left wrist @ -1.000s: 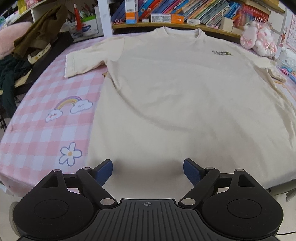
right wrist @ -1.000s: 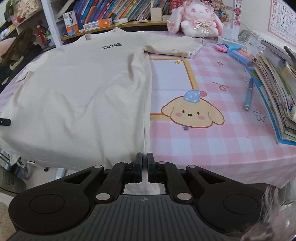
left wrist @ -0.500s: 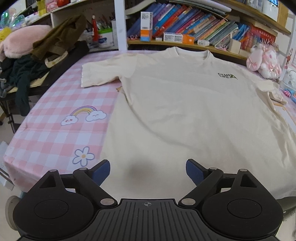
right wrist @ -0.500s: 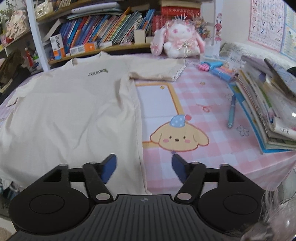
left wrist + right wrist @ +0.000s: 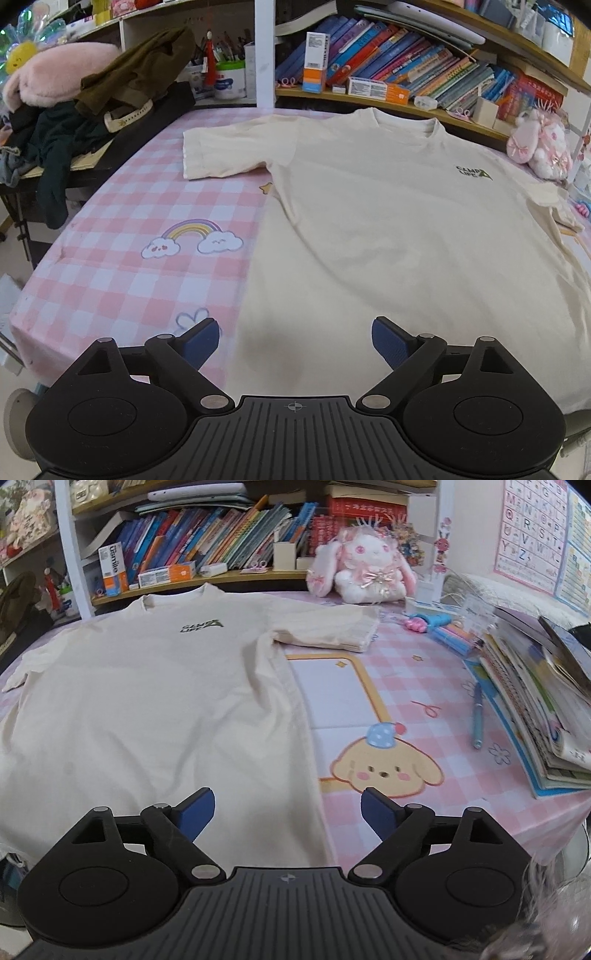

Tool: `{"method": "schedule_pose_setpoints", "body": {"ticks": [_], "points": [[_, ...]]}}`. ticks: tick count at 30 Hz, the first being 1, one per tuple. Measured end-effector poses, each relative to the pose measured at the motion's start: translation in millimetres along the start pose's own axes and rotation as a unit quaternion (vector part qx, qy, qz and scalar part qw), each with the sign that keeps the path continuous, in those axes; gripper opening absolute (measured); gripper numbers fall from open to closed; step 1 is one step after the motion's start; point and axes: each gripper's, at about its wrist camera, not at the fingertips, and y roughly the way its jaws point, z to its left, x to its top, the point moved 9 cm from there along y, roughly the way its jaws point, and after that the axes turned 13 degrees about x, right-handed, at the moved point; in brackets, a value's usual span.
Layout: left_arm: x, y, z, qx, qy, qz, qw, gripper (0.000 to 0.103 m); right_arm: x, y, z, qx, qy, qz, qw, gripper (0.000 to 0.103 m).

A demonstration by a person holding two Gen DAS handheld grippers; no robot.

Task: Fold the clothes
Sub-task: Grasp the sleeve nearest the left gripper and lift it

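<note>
right hand-held gripper (image 5: pixel 287 808): just opening, spread, empty | left hand-held gripper (image 5: pixel 295 338): spread, empty | T-shirt (image 5: pixel 388 229): flat

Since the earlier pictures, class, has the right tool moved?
Yes. The right tool has backed away from the shelf, its jaws just opened, nothing between them.

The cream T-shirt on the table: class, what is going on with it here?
A person holds a gripper in each hand above the near hem of the cream T-shirt, which lies spread flat, front up, on the pink checked tablecloth. The left gripper is open and empty. The right gripper has just been opening; nothing is pinched. No fold has been made yet.
</note>
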Motion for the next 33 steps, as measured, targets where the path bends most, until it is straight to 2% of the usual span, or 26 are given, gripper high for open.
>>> {"method": "schedule_pose_setpoints", "body": {"ticks": [6,11,14,17,18,21,23,28,29,31,33], "points": [[27,32,14,-0.024,-0.014,0.005,0.9996,0.092,19,23,19,-0.017,0.011,0.001,1.000,0.087],[60,60,37,-0.056,-0.077,0.008,0.9954,0.092,38,46,45,-0.019,0.011,0.003,1.000,0.087],[74,82,55,-0.076,-0.140,0.029,0.9868,0.089,47,59,64,-0.023,0.005,0.008,1.000,0.087],[86,103,74,-0.091,-0.202,0.049,0.9738,0.086,53,67,81,-0.027,0.000,0.014,1.000,0.087],[90,109,80,-0.093,-0.219,0.053,0.9699,0.083,55,69,85,-0.029,-0.002,0.017,0.999,0.087],[104,130,96,-0.086,-0.255,0.059,0.9614,0.078,57,73,92,-0.041,-0.004,0.025,0.999,0.087],[112,143,104,-0.073,-0.262,0.058,0.9605,0.077,58,74,93,-0.050,0.003,0.029,0.998,0.087],[132,171,111,-0.057,-0.255,0.043,0.9642,0.048,62,76,100,-0.068,0.006,0.036,0.997,0.087],[135,176,112,-0.062,-0.267,0.045,0.9608,0.045,63,76,102,-0.071,0.005,0.037,0.997,0.087],[141,185,114,-0.076,-0.296,0.052,0.9507,0.032,64,75,105,-0.076,0.004,0.038,0.996,0.087],[145,192,113,-0.100,-0.320,0.059,0.9402,0.032,65,75,107,-0.080,0.003,0.039,0.996,0.087]]}}
